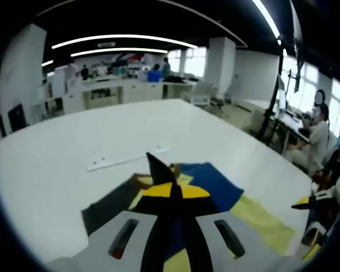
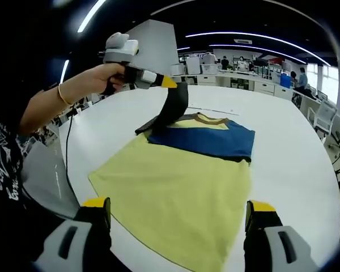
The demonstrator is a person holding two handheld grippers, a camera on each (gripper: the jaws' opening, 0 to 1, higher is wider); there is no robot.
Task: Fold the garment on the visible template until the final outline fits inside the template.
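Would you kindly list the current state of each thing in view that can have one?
Left gripper: shut on the dark sleeve, lifted above the table.
Dark sleeve: pinched and pulled up off the shirt.
Shirt: lying flat on the white table, yellow body spread, blue band across the chest.
Right gripper: open, fingers apart, holding nothing.

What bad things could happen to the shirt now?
The left gripper pinches only the tip of the dark sleeve of the yellow and blue cloth garment, so it might slip free. The garment's yellow hem lies near the white table's edge and could slide off when pulled. The open right gripper isn't holding it down.
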